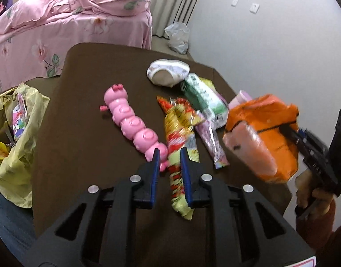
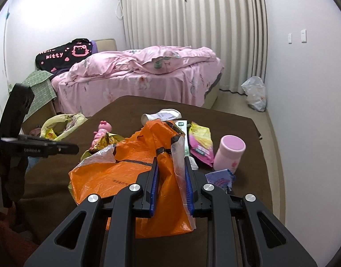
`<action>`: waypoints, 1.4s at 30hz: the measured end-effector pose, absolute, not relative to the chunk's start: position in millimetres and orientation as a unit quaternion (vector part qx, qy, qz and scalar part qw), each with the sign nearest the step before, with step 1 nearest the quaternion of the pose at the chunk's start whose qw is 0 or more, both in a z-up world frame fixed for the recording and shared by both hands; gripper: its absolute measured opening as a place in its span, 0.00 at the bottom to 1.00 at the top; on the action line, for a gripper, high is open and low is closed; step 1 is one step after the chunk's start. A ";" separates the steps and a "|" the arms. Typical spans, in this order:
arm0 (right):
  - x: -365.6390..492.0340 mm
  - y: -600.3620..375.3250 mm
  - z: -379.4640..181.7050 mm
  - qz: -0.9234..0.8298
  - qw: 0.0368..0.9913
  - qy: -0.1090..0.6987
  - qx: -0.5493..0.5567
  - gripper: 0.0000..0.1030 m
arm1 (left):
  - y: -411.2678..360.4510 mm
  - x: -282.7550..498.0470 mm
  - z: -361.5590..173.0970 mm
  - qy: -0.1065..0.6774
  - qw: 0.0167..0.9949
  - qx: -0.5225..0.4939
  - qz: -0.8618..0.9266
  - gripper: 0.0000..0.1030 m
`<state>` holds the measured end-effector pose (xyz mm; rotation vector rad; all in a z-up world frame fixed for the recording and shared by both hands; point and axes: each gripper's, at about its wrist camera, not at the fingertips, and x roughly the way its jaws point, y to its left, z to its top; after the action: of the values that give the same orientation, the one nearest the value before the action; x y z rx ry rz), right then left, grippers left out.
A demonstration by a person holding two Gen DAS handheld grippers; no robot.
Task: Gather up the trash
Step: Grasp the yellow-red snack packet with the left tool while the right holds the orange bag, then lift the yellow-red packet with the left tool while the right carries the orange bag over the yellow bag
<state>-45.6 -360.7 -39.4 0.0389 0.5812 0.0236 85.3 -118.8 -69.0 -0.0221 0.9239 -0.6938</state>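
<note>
My right gripper (image 2: pixel 171 160) is shut on an orange plastic bag (image 2: pixel 126 173) and holds it above the brown table (image 2: pixel 248 122); the bag (image 1: pixel 261 138) and the right gripper (image 1: pixel 290 131) also show at the right of the left wrist view. My left gripper (image 1: pixel 169 153) is open, its fingers astride a red-yellow snack wrapper (image 1: pixel 181 146) lying on the table. A green-white wrapper (image 1: pixel 203 100), a purple wrapper (image 1: pixel 211 142) and a crumpled white cup (image 1: pixel 168 72) lie beyond. A yellow trash bag (image 1: pixel 17 133) with wrappers inside sits at the table's left.
A pink caterpillar toy (image 1: pixel 132 124) lies just left of the snack wrapper. A pink bottle (image 2: pixel 229 153), a pink-yellow packet (image 2: pixel 201 142) and a purple packet (image 2: pixel 221 176) sit at the table's right. A pink bed (image 2: pixel 137 77) stands behind, a white bag (image 2: pixel 255 93) on the floor.
</note>
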 end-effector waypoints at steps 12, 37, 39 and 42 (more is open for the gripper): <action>-46.2 -367.5 -49.6 0.004 0.954 0.298 0.029 0.20 | -174.4 159.8 -82.0 0.503 0.792 0.006 -0.346 0.22; -4.2 -277.4 5.8 0.067 0.962 0.258 -0.056 0.19 | -24.4 69.6 51.3 0.244 0.939 0.001 -0.242 0.21; 3.7 -263.1 13.0 0.079 0.961 0.255 -0.068 0.19 | -5.2 68.7 58.9 0.229 0.947 -0.009 -0.225 0.20; 18.9 -242.6 23.2 0.098 0.960 0.252 -0.076 0.19 | 23.9 71.6 69.3 0.207 0.958 -0.026 -0.194 0.20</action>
<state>18.9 -242.6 23.2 -0.1550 0.5102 0.1983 71.6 23.9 69.3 -0.0523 0.4208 -0.3944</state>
